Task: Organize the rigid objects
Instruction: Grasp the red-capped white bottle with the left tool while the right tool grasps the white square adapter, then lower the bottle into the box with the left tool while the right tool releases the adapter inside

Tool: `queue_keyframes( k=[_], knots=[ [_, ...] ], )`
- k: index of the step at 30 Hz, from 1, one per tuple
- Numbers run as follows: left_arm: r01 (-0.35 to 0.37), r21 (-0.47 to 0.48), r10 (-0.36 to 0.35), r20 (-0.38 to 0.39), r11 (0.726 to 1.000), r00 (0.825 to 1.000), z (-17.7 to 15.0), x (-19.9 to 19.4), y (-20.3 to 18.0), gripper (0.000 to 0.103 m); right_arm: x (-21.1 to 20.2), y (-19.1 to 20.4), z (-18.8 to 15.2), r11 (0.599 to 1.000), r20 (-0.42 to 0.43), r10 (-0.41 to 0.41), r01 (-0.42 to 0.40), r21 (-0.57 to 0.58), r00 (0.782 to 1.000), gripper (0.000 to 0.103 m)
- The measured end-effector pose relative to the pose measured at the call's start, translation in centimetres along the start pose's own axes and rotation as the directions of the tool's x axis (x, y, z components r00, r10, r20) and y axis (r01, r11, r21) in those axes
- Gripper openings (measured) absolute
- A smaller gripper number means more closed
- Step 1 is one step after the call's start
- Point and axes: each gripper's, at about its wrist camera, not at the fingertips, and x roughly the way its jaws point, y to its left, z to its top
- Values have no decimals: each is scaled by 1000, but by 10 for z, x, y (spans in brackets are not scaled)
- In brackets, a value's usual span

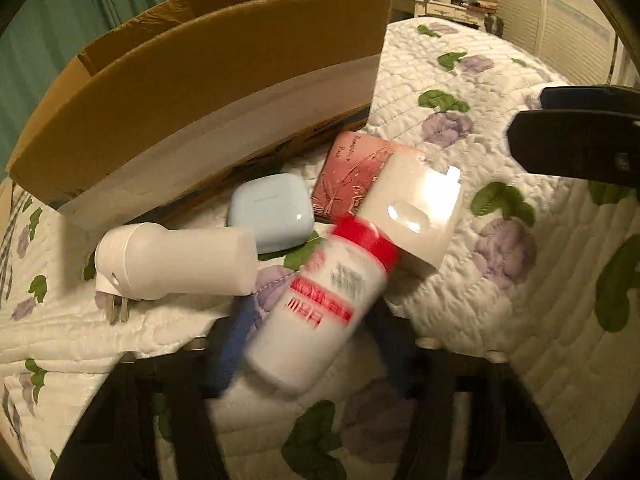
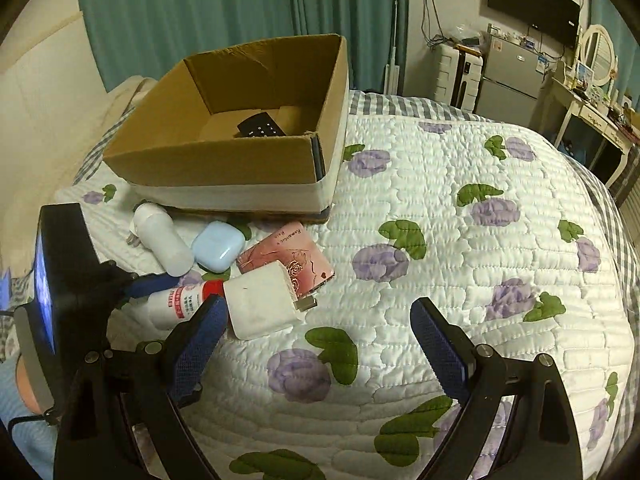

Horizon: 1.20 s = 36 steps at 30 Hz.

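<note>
My left gripper (image 1: 316, 320) is shut on a white bottle with a red cap (image 1: 320, 308), which lies just above the quilt; it also shows in the right wrist view (image 2: 180, 304). Beside it lie a white charger cube (image 2: 262, 306), a pink card box (image 2: 286, 256), a pale blue earbud case (image 2: 218, 246) and a white plug-in device (image 2: 162, 238). An open cardboard box (image 2: 224, 168) behind them holds a black remote (image 2: 260, 126). My right gripper (image 2: 316, 340) is open and empty over the quilt, to the right of the pile.
The bed's white quilt with purple flowers (image 2: 460, 240) stretches to the right. Teal curtains (image 2: 200, 12) hang behind the box. A fridge (image 2: 508, 76) and a white dresser (image 2: 592, 116) stand at the far right.
</note>
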Motion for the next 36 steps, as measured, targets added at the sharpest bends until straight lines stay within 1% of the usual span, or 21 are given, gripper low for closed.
queue_keyframes(
  k=[2,3,4,7,10,11,13,15,19,23,25,26,27,28,30,33,36],
  knots=[
    [41,-21,-41,5,999,999,-3,-7,3,41,0,1,0,1000,0,-6,6,-3,1000,93],
    [70,-45,-69,12,997,998,-5,-14,7,40,0,1,0,1000,-1,-8,8,-6,1000,93],
    [71,-59,-70,22,996,997,-7,-18,9,39,0,3,0,1000,-4,-12,12,-14,1000,93],
    [42,-112,-35,61,993,998,-13,-38,18,37,2,9,1,999,-9,-24,24,-46,1000,93],
    [45,-176,-28,101,983,995,-12,-56,34,37,5,17,2,996,-20,-27,25,-85,999,93],
    [42,-184,-21,113,982,993,-15,-60,37,37,7,19,3,995,-25,-27,25,-94,999,93],
    [13,-194,15,140,981,990,-12,-73,40,37,14,27,5,992,-47,-26,20,-126,999,93],
    [5,-212,31,166,977,986,-10,-82,44,37,23,34,7,987,-75,-15,3,-159,997,93],
    [-40,-236,87,195,971,977,-1,-89,55,37,46,49,11,976,-134,-16,-13,-216,991,91],
    [-63,-261,117,194,963,974,-4,-96,70,37,65,55,17,969,-162,-28,-13,-246,986,84],
    [-71,-269,124,185,960,975,-6,-95,74,37,74,57,18,967,-187,-37,-12,-254,982,76],
    [-74,-274,127,182,959,975,-6,-94,74,37,77,57,18,967,-197,-36,-15,-255,980,67],
    [-76,-277,129,179,958,975,-6,-93,76,37,82,57,16,967,-216,-39,-18,-256,976,61],
    [-77,-278,130,178,957,975,-7,-93,77,37,85,57,15,967,-229,-44,-16,-256,972,59],
    [-81,-280,133,171,956,976,-8,-93,77,37,87,56,14,967,-241,-52,-11,-253,969,51],
    [-84,-282,135,169,956,976,-10,-97,76,37,81,56,12,966,-227,-51,-9,-258,973,50],
    [-90,-281,144,178,955,973,-11,-106,76,37,61,56,12,968,-175,-35,-10,-249,984,50]
  ],
)
